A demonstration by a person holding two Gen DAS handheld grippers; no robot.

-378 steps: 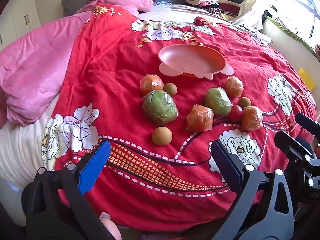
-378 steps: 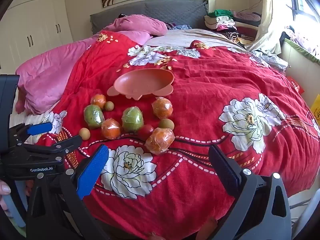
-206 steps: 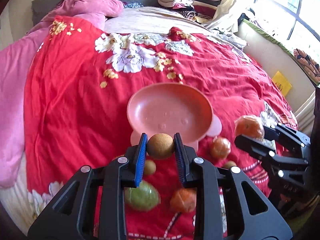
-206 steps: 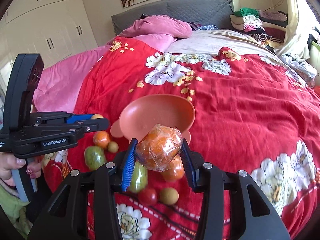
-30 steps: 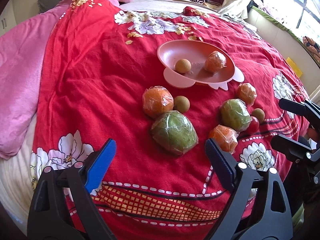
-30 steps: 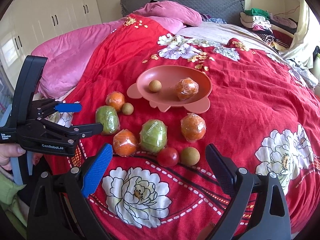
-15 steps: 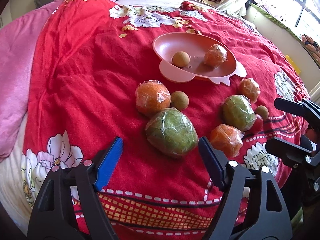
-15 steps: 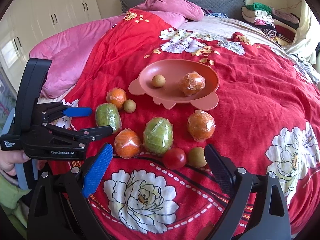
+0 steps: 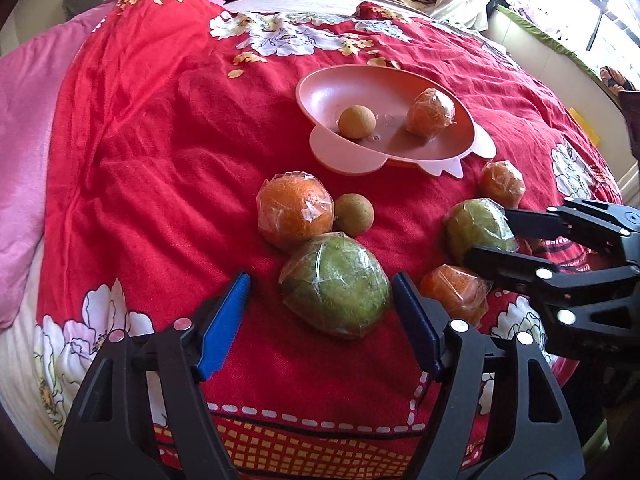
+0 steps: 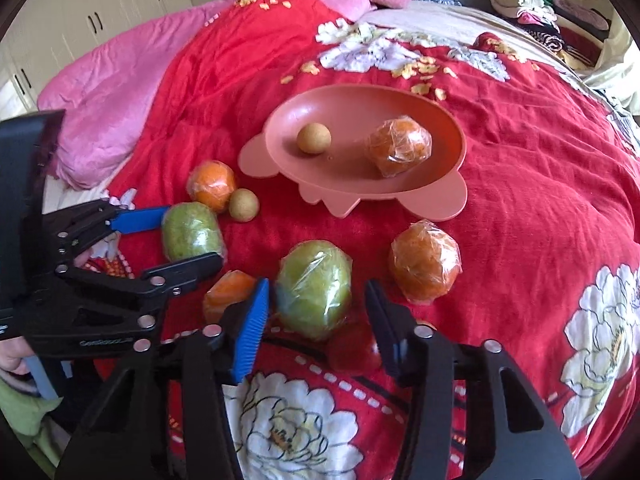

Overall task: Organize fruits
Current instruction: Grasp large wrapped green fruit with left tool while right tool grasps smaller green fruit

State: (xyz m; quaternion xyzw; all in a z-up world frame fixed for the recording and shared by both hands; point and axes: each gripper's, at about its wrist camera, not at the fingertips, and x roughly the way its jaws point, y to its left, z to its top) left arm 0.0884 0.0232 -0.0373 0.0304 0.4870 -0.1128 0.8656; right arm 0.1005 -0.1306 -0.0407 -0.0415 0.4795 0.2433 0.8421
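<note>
Fruits counted: we see two in the pink dish (image 10: pixel 448 196), a brown ball (image 10: pixel 314 138) and a wrapped orange (image 10: pixel 400 147); others lie on the red floral quilt (image 9: pixel 160 128) covering a bed. Left gripper (image 9: pixel 322 300) and right gripper (image 10: pixel 318 312), both spread, each straddle a wrapped green fruit (image 9: pixel 336 284) (image 10: pixel 314 288).

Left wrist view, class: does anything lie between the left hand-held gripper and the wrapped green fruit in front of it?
Nothing visible does. The left hand-held gripper is open, and the wrapped green fruit sits between its fingertips on the red bedspread.
</note>
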